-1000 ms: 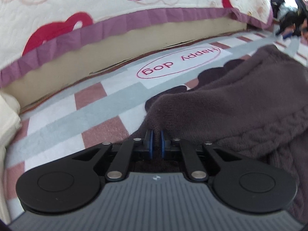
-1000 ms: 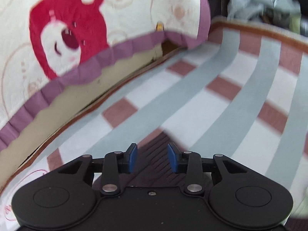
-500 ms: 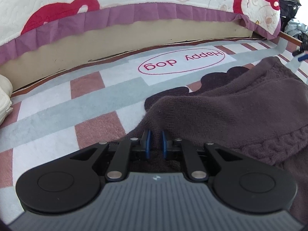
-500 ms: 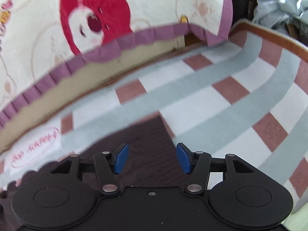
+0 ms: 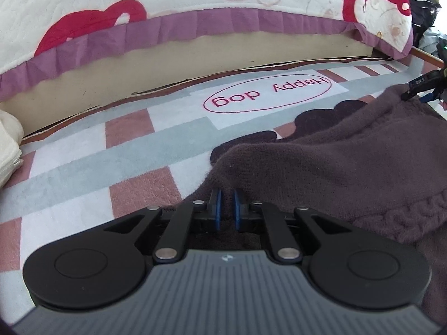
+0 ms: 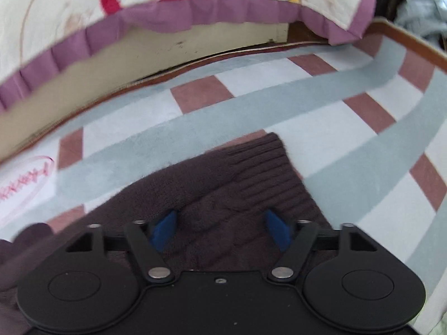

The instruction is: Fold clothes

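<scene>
A dark purple-brown knit sweater point(image 5: 349, 167) lies on a checked rug point(image 5: 111, 162). My left gripper point(image 5: 226, 209) is shut on a fold of the sweater near its left edge, the blue pads pinching the cloth. In the right wrist view the sweater's ribbed end point(image 6: 251, 173) lies flat on the rug. My right gripper point(image 6: 220, 227) is wide open just above it, holding nothing. The right gripper also shows in the left wrist view point(image 5: 427, 88) at the sweater's far right end.
A bed with a white quilt with red bears and a purple frill point(image 5: 195, 25) runs along the far side of the rug. A "Happy dog" label point(image 5: 268, 95) marks the rug. A cream cushion point(image 5: 8, 142) sits at far left. Dark clutter point(image 6: 419, 14) lies beyond the rug's corner.
My right gripper has opened wide and let go of the sweater's ribbed end, which now lies on the rug. My left gripper stays shut on the sweater, shifted slightly.
</scene>
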Motion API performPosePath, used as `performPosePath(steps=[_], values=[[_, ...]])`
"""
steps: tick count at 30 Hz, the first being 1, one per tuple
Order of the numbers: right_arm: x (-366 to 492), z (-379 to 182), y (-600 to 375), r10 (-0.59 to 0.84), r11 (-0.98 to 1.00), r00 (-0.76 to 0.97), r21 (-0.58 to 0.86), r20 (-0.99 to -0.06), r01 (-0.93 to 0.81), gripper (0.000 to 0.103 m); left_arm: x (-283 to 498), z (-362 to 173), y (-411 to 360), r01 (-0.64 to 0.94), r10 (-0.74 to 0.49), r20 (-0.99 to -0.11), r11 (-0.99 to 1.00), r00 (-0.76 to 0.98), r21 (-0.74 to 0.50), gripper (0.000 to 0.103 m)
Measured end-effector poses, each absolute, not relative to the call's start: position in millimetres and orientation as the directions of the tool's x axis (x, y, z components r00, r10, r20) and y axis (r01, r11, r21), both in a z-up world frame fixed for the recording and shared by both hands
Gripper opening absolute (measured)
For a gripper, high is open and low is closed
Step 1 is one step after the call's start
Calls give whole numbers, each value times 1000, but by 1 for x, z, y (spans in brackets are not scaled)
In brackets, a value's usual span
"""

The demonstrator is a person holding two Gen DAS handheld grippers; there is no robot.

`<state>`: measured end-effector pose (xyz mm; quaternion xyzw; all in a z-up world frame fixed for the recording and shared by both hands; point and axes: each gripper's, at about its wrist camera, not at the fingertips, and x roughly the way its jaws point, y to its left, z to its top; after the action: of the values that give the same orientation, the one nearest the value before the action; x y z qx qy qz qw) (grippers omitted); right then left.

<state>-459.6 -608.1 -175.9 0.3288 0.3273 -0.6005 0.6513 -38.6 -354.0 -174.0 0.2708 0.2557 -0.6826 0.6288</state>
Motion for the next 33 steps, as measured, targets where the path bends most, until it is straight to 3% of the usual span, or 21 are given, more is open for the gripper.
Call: performPosePath(steps=[1, 3, 4, 5, 9, 15, 17, 19, 22, 23, 25, 29, 31, 33], values=[[-455, -177, -609, -581, 59, 50, 19, -812, 998, 90, -39, -174, -354, 997, -721, -691, -80, -60, -2, 8], [-450, -176, -611, -614, 40, 32, 9, -789, 999, 76, -38, -174, -352, 997, -724, -688, -77, -59, -5, 8], [-448, -173, -612, -632, 33, 25, 6, -774, 999, 38, -37, -174, -352, 997, -725, -686, -72, -59, -10, 8], [-445, -169, -611, -649, 28, 8, -14, -761, 1000, 7, -36, -173, -351, 998, -726, -685, -67, -59, -15, 8], [-440, -149, -601, -739, 13, -35, -65, -673, 998, 5, -35, -166, -349, 999, -748, -662, -48, -42, -8, 7], [-456, -108, -596, -838, -36, -10, 38, -546, 999, 5, -29, -153, -348, 999, -774, -632, -19, -39, -39, 4], [-446, -112, -611, -821, 56, 46, 1, -569, 998, 5, -28, -160, -350, 999, -760, -648, -7, -39, -52, 4], [-438, -132, -635, -723, 152, 96, -22, -684, 988, 6, -28, -169, -351, 999, -742, -669, -10, -42, -51, 4], [-445, -141, -637, -693, 127, 117, 39, -711, 991, 23, -31, -169, -346, 999, -735, -677, -28, -38, -26, 7], [-449, -142, -635, -693, 114, 128, 67, -709, 991, 42, -31, -167, -345, 999, -735, -678, -32, -35, -17, 8], [-459, -143, -631, -704, 79, 152, 136, -694, 988, 57, -30, -162, -343, 999, -733, -679, -36, -33, -11, 8], [-521, -137, -620, -742, -120, 101, 280, -663, 953, 59, -20, -157, -342, 996, -739, -670, -18, -76, -92, 10], [-552, -137, -618, -728, -211, 66, 314, -682, 926, 59, -18, -156, -343, 990, -742, -659, -40, -118, -133, 16], [-571, -137, -613, -706, -220, 67, 308, -705, 926, 59, -22, -160, -346, 988, -734, -663, -77, -148, -135, 43]])
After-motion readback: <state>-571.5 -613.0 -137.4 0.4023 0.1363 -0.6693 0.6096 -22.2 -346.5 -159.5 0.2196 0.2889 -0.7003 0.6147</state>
